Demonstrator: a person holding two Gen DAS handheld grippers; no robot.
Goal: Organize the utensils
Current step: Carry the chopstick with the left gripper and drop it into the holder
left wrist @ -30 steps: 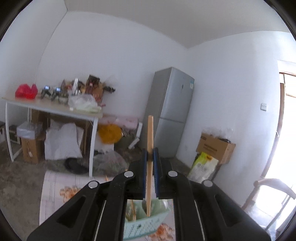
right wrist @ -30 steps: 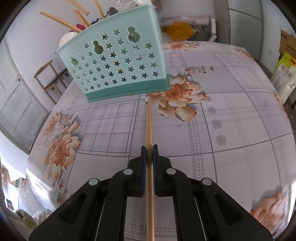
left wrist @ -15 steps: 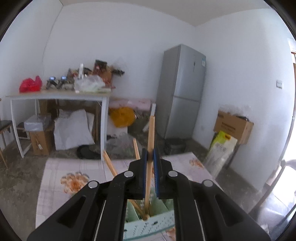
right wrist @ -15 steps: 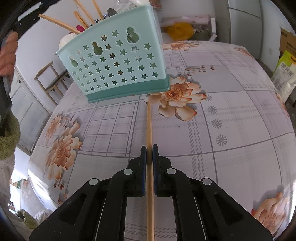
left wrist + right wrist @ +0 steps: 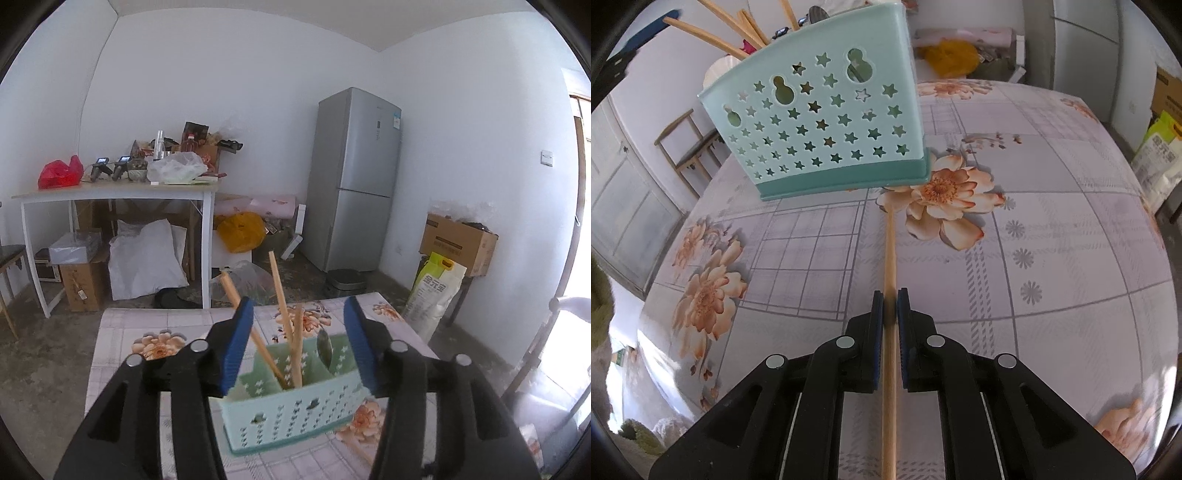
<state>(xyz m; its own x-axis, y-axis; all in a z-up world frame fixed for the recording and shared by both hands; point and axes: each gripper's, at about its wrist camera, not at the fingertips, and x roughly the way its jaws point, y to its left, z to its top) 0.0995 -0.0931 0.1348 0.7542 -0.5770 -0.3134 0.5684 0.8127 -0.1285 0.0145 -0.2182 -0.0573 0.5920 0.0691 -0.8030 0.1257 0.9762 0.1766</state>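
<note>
A pale green star-punched utensil caddy (image 5: pixel 291 410) stands on the flowered tablecloth (image 5: pixel 1052 240). Several wooden chopsticks (image 5: pixel 295 343) and a spoon (image 5: pixel 324 347) stand in it. My left gripper (image 5: pixel 298 301) hovers just over the caddy with its jaws opening; the chopsticks rise between the blue pads, which touch none of them. In the right wrist view the caddy (image 5: pixel 820 122) is ahead of my right gripper (image 5: pixel 889 295). A single chopstick (image 5: pixel 890 251) lies flat on the cloth and points at the caddy's base. The right pads hold it and are just starting to open.
A grey fridge (image 5: pixel 354 177) stands at the back wall. A cluttered white table (image 5: pixel 110 188) is to its left, and a cardboard box (image 5: pixel 458 240) and a sack (image 5: pixel 432 295) to its right. A wooden chair (image 5: pixel 690 144) stands beyond the table's far left edge.
My left gripper came down over the caddy and its jaws opened, letting go of the chopstick, which now stands in the caddy. The right gripper and its chopstick stayed put.
</note>
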